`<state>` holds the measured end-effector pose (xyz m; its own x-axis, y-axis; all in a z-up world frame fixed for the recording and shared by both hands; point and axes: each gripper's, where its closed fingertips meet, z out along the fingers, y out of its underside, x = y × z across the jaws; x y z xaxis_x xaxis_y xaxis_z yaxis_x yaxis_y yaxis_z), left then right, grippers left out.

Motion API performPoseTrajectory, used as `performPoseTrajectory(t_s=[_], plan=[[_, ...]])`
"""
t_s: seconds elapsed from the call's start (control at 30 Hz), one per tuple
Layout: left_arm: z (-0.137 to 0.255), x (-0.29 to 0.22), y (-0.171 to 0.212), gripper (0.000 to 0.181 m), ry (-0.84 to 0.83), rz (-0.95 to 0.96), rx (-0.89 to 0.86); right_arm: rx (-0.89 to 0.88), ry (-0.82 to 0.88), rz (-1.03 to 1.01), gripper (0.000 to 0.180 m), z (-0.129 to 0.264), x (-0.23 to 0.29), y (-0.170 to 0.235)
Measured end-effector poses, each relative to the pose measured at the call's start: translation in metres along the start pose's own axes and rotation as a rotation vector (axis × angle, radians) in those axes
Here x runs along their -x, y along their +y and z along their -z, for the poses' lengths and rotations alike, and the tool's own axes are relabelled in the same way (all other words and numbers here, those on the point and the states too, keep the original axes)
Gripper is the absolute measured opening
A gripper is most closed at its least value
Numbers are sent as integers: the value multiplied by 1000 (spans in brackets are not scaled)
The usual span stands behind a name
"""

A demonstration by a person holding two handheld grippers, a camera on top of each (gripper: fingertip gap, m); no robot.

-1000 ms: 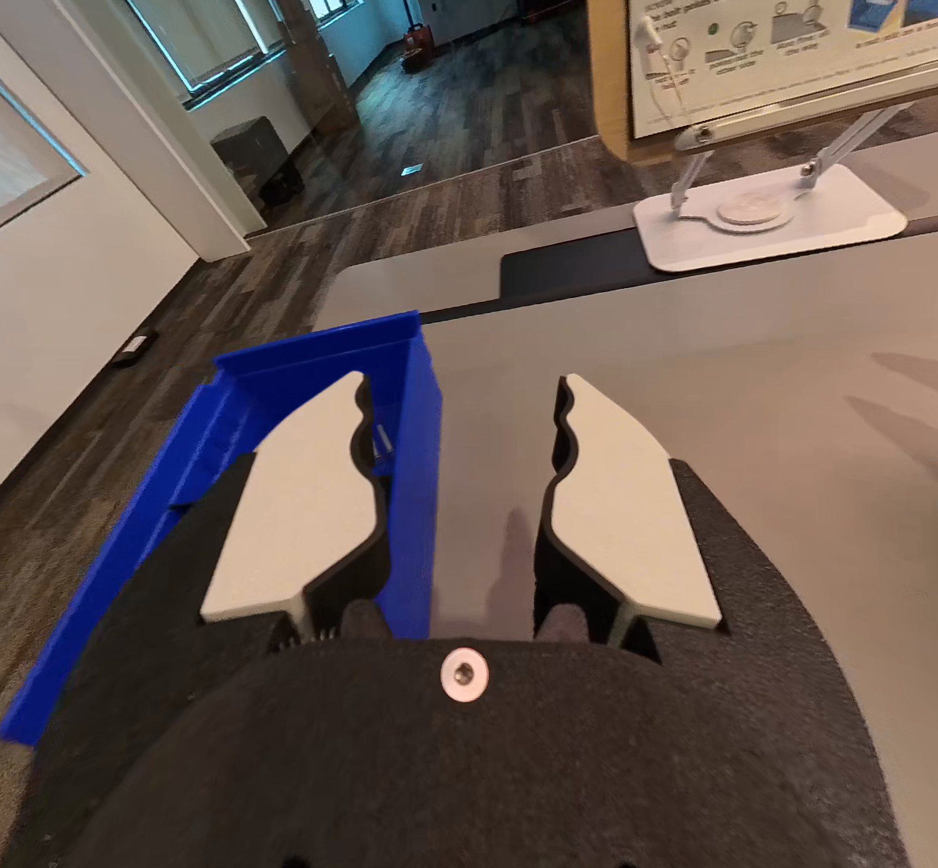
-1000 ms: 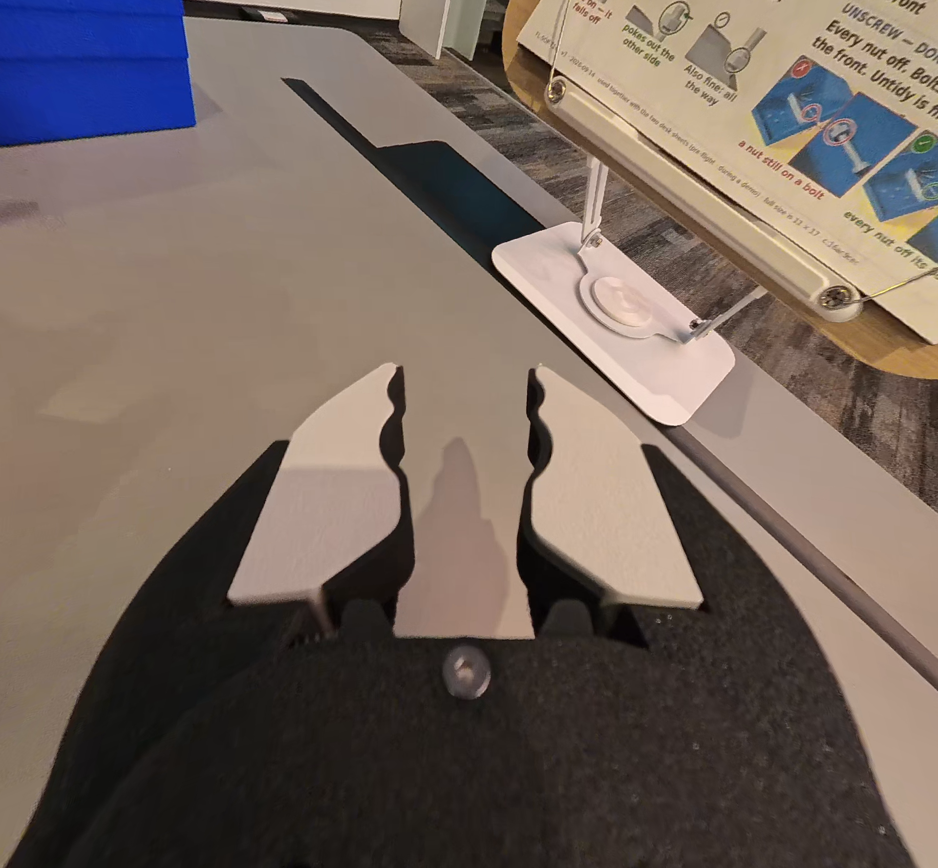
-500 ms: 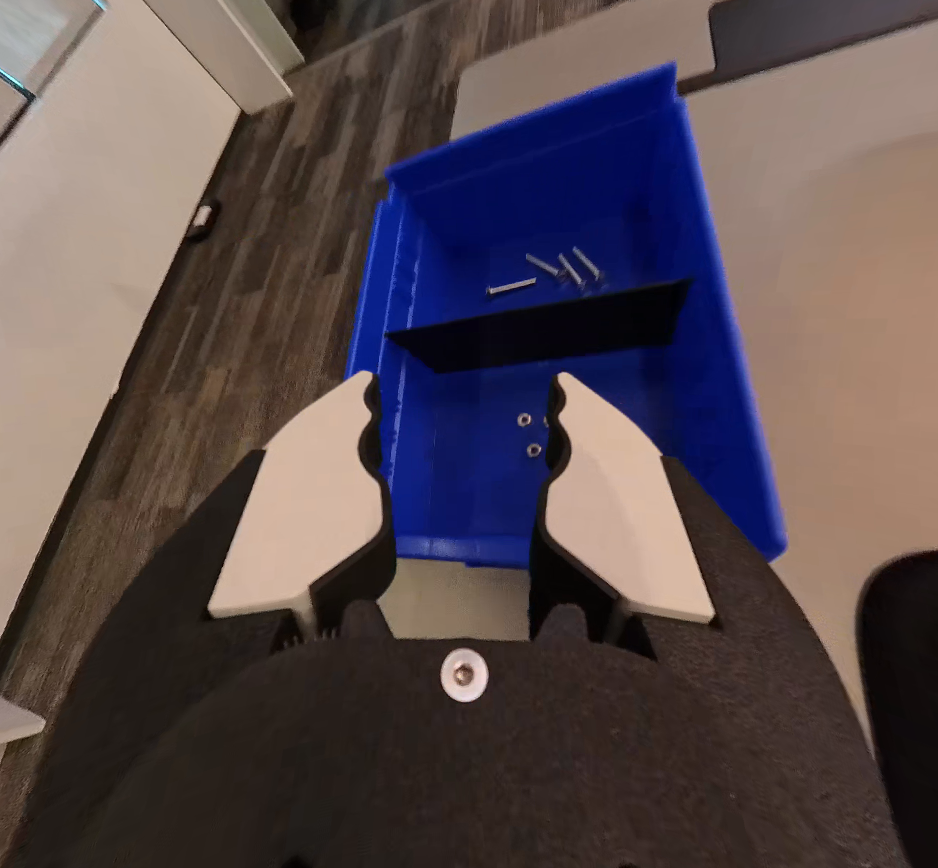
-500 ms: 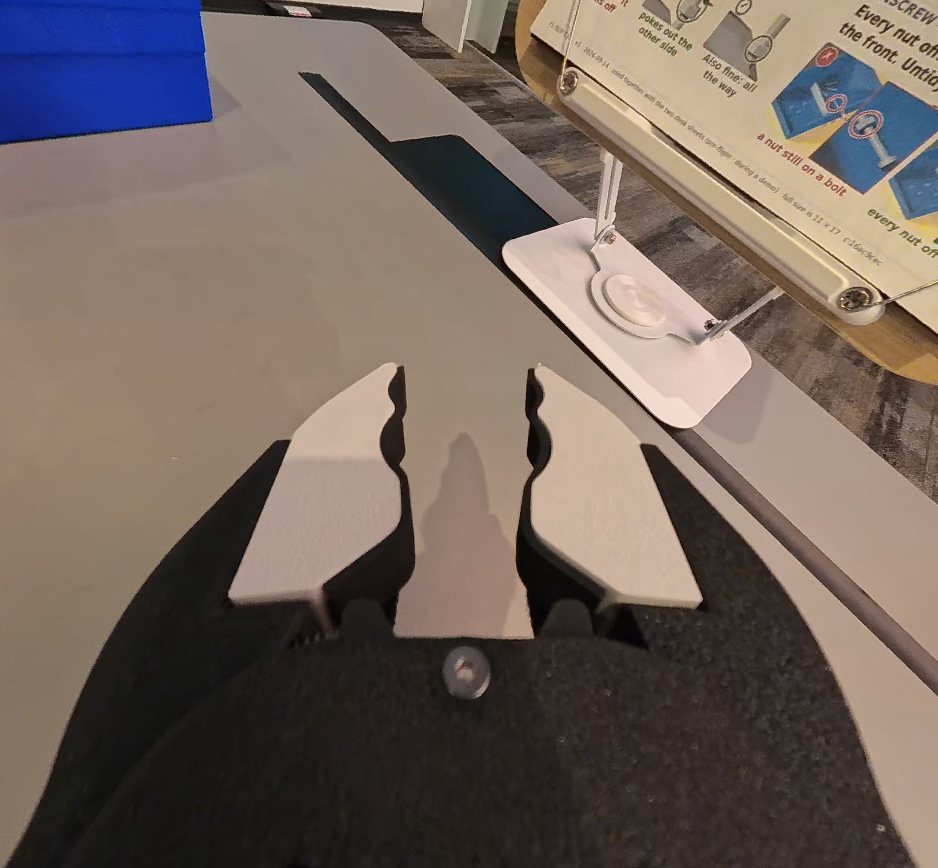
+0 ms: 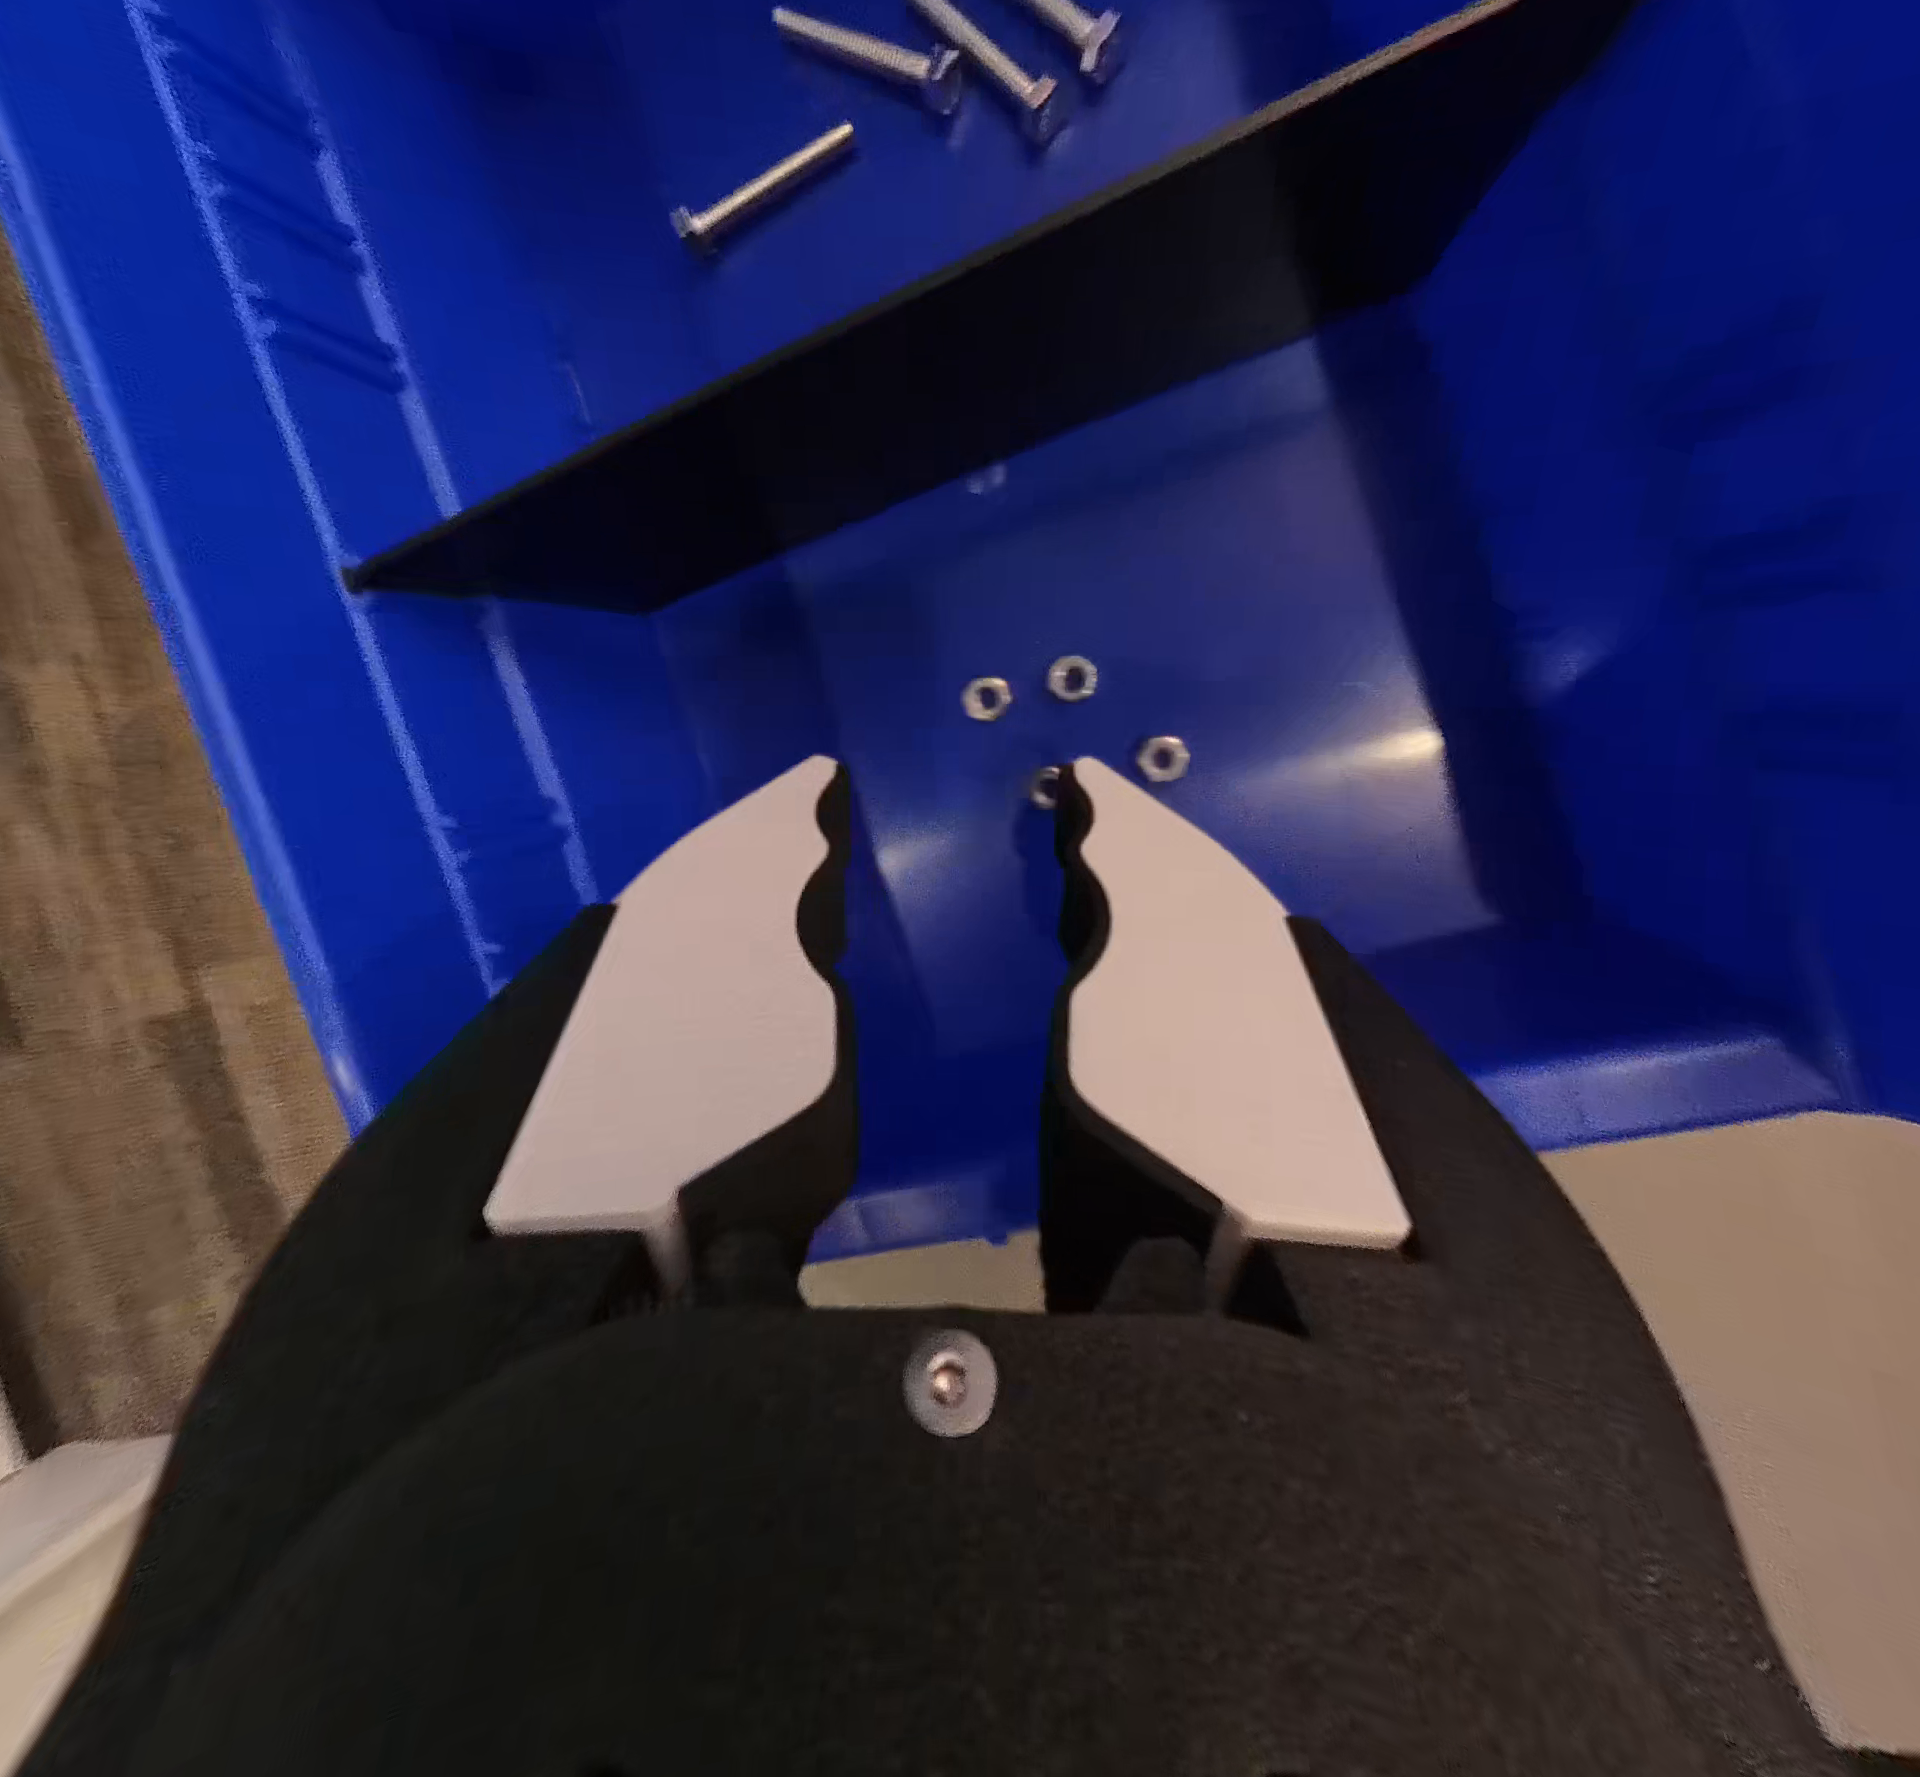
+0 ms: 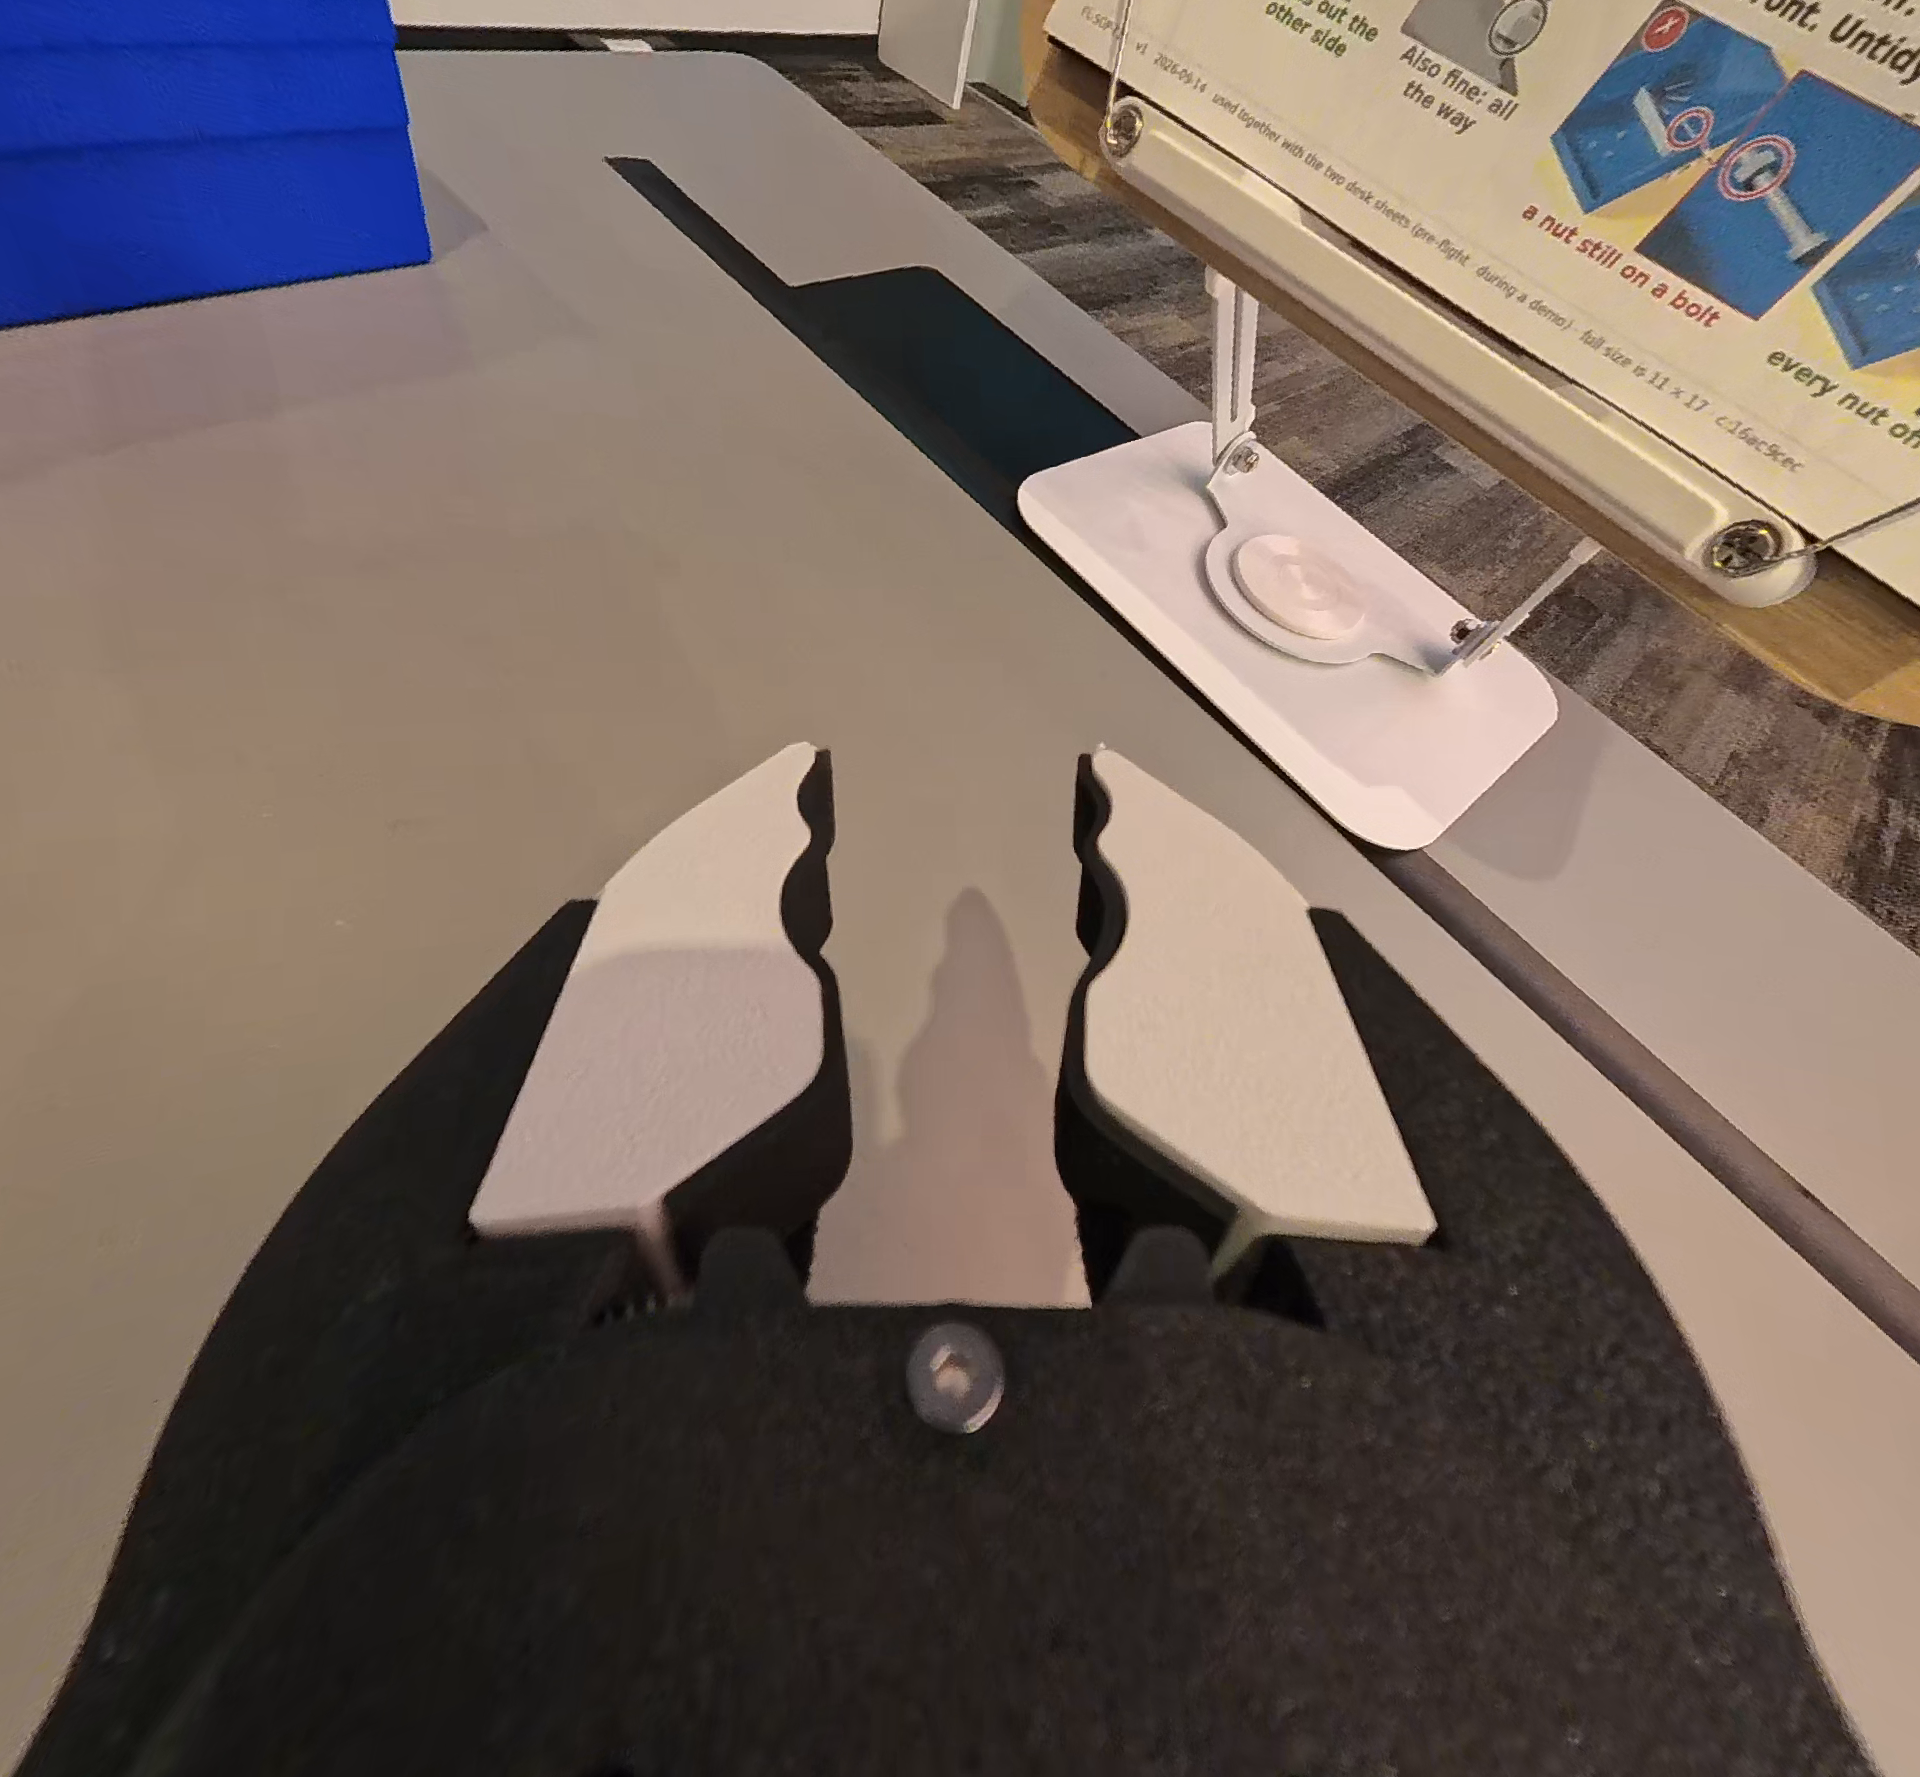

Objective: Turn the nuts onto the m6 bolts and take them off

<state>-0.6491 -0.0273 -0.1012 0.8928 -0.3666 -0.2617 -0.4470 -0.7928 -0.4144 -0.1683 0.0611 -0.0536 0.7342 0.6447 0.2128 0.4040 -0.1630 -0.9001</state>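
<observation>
Blue bin [image 5: 312, 293] sits at the table [image 6: 520, 584] edge; black divider [image 5: 935, 377] keeps bolts [image 5: 977, 44] in the far half, nuts [image 5: 1070, 678] in the near half, so each sort's easy to grab. My left tongs [image 5: 951, 777] tilt down over the nuts, spread, empty. Right tongs [image 6: 951, 761] hover low over bare table, spread, nothing btw them.
</observation>
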Motion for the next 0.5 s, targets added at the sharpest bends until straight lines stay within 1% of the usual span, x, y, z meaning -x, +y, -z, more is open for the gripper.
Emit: performPoseTrajectory(t_s=[0.03, 0.07, 0.27, 0.4, 0.5], plan=[[-4, 2, 0, 37, -6, -34, 7, 3, 0, 0, 44, 0, -1, 1], [-7, 2, 0, 33, 9, -66, 18, 3, -1, 1, 44, 0, -1, 1], [-28, -1, 8, 37, 95, -202, 83, 5, -14, 9, 43, -1, 0, 1], [-36, 5, 5, 37, 94, -210, 78, 12, -13, 20, 43, -2, 0, 1], [-41, 1, 5, 37, 143, -183, 84, 12, -17, 22, 43, -2, 0, 1]])
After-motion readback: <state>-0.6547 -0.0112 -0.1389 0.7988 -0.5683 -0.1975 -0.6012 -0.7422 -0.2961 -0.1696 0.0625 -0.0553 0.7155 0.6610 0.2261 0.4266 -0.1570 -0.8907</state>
